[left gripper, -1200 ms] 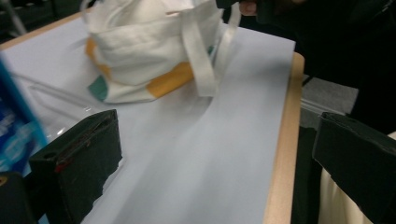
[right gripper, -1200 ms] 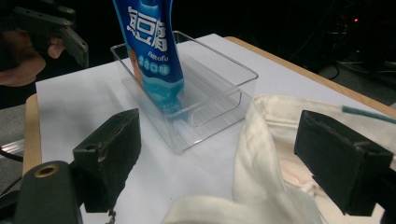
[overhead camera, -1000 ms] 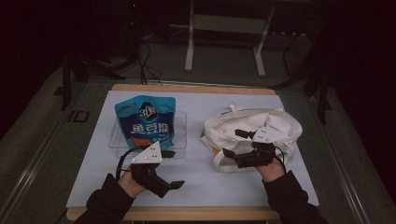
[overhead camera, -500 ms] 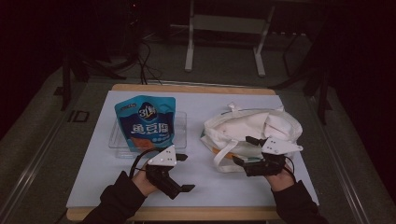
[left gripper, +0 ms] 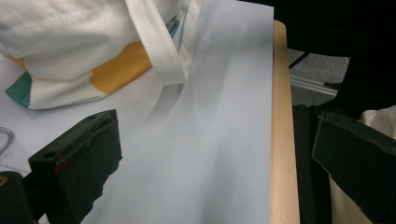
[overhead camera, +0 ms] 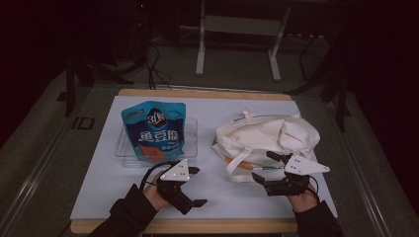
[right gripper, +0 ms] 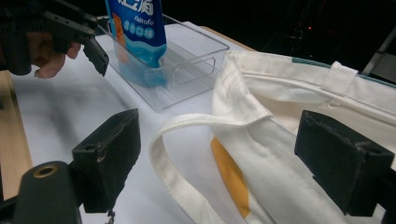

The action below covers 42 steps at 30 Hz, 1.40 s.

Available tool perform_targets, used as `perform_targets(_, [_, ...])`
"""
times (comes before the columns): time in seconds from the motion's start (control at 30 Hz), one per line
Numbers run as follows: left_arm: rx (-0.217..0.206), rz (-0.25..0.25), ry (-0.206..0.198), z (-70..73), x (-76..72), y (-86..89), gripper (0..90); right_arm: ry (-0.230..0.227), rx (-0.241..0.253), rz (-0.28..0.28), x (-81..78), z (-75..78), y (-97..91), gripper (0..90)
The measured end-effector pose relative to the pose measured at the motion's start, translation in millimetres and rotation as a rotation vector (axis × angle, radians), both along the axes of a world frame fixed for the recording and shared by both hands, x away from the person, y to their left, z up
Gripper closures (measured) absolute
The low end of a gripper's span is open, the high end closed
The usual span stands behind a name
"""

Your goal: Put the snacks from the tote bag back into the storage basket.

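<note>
Both pairs of jaws stand wide apart, holding nothing. Left gripper point(overhead camera: 193, 186) hovers near the table edge, below the clear tray point(overhead camera: 190, 148) holding 1 blue snack pouch point(overhead camera: 154, 130); right gripper point(overhead camera: 264, 167) faces the canvas tote bag's point(overhead camera: 267, 134) strap, seemingly lined up to grasp it.

Light wooden desk point(overhead camera: 207, 92), covered by white paper sheet point(overhead camera: 222, 192). On sheet: clear rectangular plastic tray point(overhead camera: 190, 143) at left, cream canvas tote bag point(overhead camera: 267, 136) with orange-green print at right, apart.

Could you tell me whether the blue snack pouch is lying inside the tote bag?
No, the blue snack pouch stands in the clear tray, apart from the tote bag.
</note>
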<state>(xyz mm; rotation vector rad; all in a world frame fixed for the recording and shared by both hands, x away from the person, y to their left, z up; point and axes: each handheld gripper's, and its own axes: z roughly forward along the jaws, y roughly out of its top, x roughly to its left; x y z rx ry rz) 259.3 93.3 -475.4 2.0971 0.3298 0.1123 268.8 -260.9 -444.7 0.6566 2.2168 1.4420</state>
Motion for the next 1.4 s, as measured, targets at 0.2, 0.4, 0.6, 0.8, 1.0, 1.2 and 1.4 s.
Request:
perform_targets(0.2, [-0.01,0.003,0.006,-1.6,-0.6,0.8,1.4,-0.013,0.009,0.003,-0.4,-1.5,2.0,13.9])
perform_targets(0.4, [-0.004,0.006,0.0,-2.4,-2.0,1.1,1.4,-0.028,0.019,-0.016,-1.1,0.9,-1.0,14.0])
perform_targets(0.6, [-0.016,0.028,-0.011,-2.6,-2.5,5.4,1.4,-0.026,0.027,-0.024,0.5,0.8,-3.1,14.0])
perform_targets(0.8, [-0.024,0.037,-0.013,-3.2,-2.6,6.9,1.5,-0.029,0.037,-0.028,1.7,-0.8,-5.1,14.1])
perform_targets(1.0, [-0.023,0.033,-0.029,-2.9,-3.6,6.9,1.5,-0.03,0.034,-0.035,3.2,-1.9,-6.3,14.0])
perform_targets(1.2, [-0.035,0.04,-0.031,-2.3,-3.5,8.2,1.5,-0.028,0.041,-0.038,3.4,-2.2,-6.5,14.0])
perform_targets(1.4, [-0.043,0.041,-0.03,-2.0,-3.4,9.2,1.5,-0.023,0.057,-0.039,4.7,-2.9,-7.5,14.0])
